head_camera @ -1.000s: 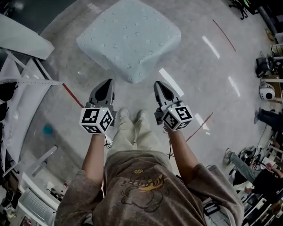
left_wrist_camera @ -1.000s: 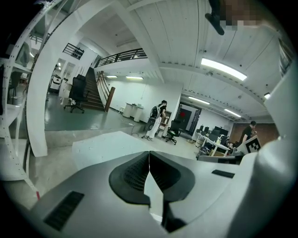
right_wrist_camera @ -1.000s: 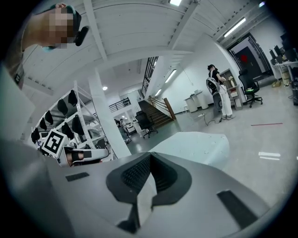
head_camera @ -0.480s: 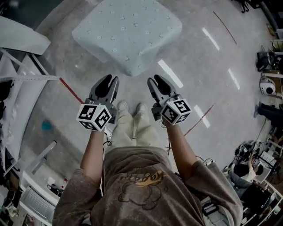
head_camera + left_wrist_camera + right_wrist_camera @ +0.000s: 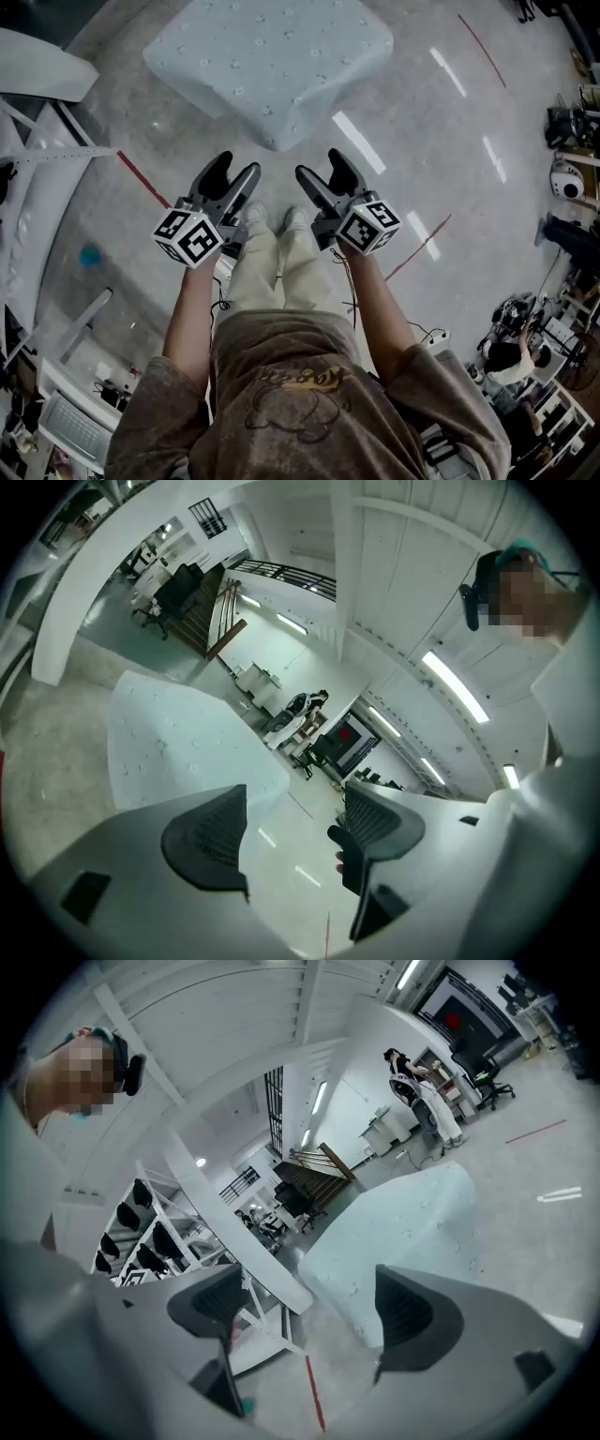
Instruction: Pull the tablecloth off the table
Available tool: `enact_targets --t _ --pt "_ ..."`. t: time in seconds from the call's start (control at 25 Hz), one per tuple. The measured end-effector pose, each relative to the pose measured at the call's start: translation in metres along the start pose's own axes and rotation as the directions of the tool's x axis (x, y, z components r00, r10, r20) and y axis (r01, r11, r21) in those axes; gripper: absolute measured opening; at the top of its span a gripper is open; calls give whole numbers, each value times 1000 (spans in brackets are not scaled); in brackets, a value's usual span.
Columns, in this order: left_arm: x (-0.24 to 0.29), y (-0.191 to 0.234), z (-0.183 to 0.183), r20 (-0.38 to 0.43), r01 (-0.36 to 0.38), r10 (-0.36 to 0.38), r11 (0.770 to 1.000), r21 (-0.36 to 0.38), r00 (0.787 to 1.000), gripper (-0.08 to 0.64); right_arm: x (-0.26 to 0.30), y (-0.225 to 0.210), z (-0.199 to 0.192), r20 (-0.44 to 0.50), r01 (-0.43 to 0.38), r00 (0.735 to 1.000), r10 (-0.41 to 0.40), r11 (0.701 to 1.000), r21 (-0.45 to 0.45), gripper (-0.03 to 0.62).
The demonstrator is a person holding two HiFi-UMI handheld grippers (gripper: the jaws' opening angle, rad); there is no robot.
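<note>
The tablecloth [image 5: 272, 61] lies over the table and covers it completely. It is pale blue-green with a small repeated pattern, and its edges hang down on all visible sides. One draped corner points toward the person.

Left gripper [image 5: 234, 171]: the jaws are opening and already stand wide apart. Nothing is between them. In the left gripper view only floor and distant room show in the gap of the left gripper [image 5: 291, 822], with the tablecloth [image 5: 178, 742] ahead and to the left. It holds nothing.

Right gripper [image 5: 319, 167]: the jaws are opening and are spread wide. Nothing is between them. In the right gripper view the gap of the right gripper [image 5: 309, 1307] frames floor and a red line [image 5: 312, 1387], with the tablecloth [image 5: 403, 1222] ahead and to the right. It holds nothing.

Both grippers are held side by side in front of the person, above the shoes [image 5: 255, 217], with the jaws aimed at the near corner of the cloth. Neither touches the cloth; the corner lies just beyond the jaw tips.

The floor [image 5: 441, 141] is grey and glossy, with ceiling lights reflected in it. A red line [image 5: 145, 183] crosses it to the left of the left gripper. A white rack [image 5: 37, 159] stands at the far left.
</note>
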State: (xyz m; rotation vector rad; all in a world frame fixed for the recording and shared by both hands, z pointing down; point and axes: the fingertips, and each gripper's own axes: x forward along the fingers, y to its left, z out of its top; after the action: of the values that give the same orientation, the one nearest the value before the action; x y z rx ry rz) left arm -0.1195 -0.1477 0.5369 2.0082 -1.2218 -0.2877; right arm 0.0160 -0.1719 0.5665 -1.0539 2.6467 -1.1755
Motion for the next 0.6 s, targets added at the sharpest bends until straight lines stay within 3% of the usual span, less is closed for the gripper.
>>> enact_targets --t 0.2,0.6 --pt "10 27 -28 -23 29 -32 992 -120 999 333 11 -24 -27 -35 -13 999 16 997 80 445" --pt "39 95 -79 -66 11 -28 966 -256 997 347 42 -92 -86 -96 -15 994 42 964 267 448"
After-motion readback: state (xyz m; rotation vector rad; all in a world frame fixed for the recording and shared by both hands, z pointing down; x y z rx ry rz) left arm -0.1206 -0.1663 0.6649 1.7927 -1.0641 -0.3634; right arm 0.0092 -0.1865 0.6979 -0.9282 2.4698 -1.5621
